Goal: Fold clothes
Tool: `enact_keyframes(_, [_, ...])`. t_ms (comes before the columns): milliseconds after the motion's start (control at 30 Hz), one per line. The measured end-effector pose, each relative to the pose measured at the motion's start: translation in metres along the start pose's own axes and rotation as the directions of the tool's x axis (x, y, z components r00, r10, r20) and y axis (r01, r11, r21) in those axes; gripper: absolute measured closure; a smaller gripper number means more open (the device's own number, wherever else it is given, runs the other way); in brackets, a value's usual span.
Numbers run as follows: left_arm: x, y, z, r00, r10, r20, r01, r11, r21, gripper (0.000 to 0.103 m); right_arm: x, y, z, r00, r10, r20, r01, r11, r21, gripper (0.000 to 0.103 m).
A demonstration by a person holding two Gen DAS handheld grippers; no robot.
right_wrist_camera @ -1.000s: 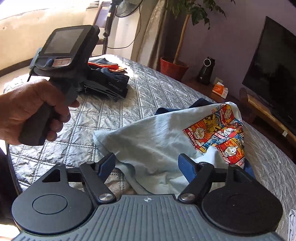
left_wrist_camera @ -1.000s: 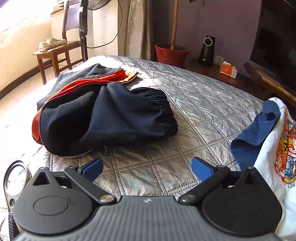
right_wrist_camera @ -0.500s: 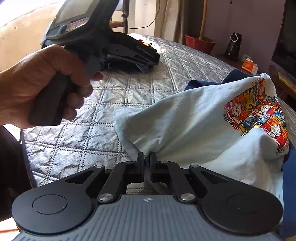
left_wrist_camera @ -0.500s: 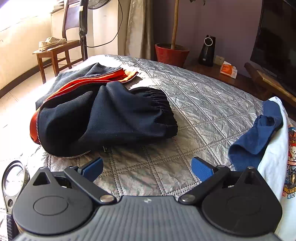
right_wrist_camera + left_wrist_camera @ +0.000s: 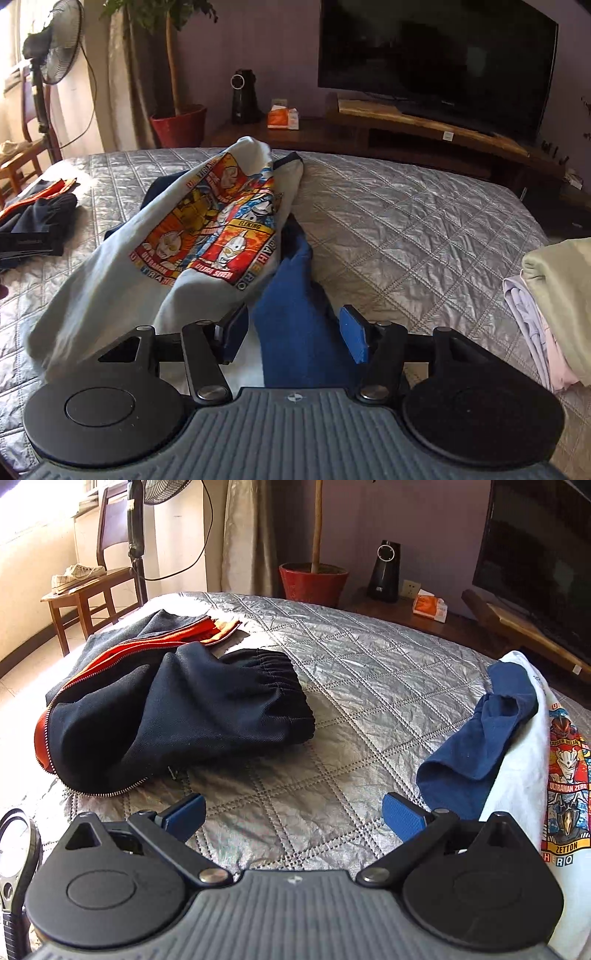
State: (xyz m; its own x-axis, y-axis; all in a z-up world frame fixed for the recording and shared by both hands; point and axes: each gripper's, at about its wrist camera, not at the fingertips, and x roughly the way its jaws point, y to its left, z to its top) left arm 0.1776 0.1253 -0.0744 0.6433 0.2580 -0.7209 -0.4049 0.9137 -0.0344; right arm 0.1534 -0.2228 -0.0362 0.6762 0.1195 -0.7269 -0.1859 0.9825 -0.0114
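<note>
Both tongs, left [image 5: 293, 814] and right [image 5: 291, 338], gape empty (right straddling the T-shirt's [image 5: 122, 273] blue sleeve [image 5: 295, 317]).

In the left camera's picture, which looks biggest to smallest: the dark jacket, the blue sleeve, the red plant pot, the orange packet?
1. Dark jacket
2. Blue sleeve
3. Red plant pot
4. Orange packet

The pot and packet sit farther from the camera, so their true sizes may differ.

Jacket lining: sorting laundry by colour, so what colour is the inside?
Orange-red, edging the dark navy jacket along its zipper; the left wrist view shows it best.
</note>
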Motion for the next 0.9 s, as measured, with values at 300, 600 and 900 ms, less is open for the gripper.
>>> enact_keyframes(300, [0.004, -0.022, -0.008, 0.999, -0.033, -0.032, 0.036, 0.996, 0.086, 0.001, 0.01, -0.023, -0.013, 0.996, 0.086, -0.032, -0.084, 0.994, 0.074, 0.099])
enact_keyframes(600, [-0.005, -0.035, -0.011, 0.992, -0.125, -0.008, 0.125, 0.987, 0.1, 0.001, -0.026, -0.048, 0.019, 0.989, 0.147, 0.03, -0.15, 0.975, 0.161, 0.098])
enact_keyframes(900, [-0.004, -0.068, -0.026, 0.979, -0.185, -0.083, 0.2, 0.947, 0.252, 0.001, -0.053, -0.043, -0.043, 0.977, 0.142, -0.16, -0.109, 0.973, 0.201, 0.096])
